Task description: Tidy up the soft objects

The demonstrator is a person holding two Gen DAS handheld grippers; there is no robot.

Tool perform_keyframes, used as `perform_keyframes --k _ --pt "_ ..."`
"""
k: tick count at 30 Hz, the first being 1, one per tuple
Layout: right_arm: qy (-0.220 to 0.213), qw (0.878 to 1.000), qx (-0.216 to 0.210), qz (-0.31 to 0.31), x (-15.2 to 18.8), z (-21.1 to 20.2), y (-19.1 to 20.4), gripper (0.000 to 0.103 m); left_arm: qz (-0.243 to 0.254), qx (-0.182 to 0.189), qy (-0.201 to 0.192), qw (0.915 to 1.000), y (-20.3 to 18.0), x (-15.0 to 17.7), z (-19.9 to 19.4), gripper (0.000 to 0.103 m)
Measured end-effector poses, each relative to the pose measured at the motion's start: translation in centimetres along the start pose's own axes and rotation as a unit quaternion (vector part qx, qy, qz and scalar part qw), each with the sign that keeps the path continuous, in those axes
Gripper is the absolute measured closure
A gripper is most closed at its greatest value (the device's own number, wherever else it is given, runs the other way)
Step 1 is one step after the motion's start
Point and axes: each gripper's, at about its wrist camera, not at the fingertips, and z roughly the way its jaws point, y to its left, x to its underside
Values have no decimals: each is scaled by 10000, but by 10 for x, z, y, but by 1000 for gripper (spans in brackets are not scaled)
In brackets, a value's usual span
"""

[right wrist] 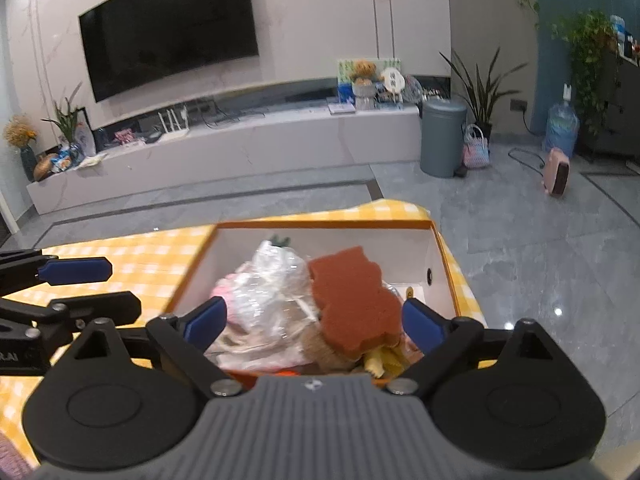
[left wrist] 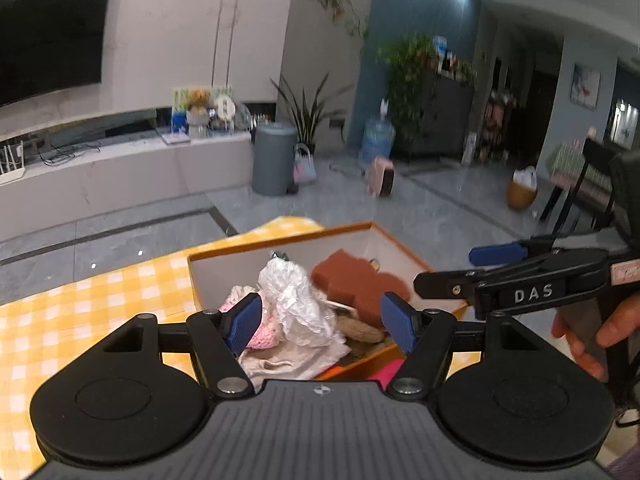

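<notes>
Both claws spread wide and empty above an orange-rimmed box of soft things on a yellow checked cloth.

Left wrist view: left gripper low centre, blue pads well apart, nothing between them; the box sits just beyond, mid-frame. Inside it: crumpled clear plastic bag between the pads, pink knit piece by the left pad, brown sponge block toward the right pad, pale cloth draped at the near rim. Right gripper enters from the right edge, fingers parted, over the box's right rim; hand on its grip. Right wrist view: right gripper gaping, brown sponge block and bag between its pads, box beyond. Left gripper at left edge, over the tablecloth.
</notes>
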Motion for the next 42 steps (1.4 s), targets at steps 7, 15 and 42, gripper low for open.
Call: perform_keyframes --k 7,15,42 --pt "-288 9990 -343 -48 31 -71 33 3 11 71 -736 9973 -19 18 -71 17" --pt "-1045 9942 -112 -241 83 -136 77 3 191 -271 -1427 9892 -30 44 -121 17" --pt "-1046 9924 523 -390 199 -128 118 3 -504 -1776 -909 9786 -28 153 -121 4"
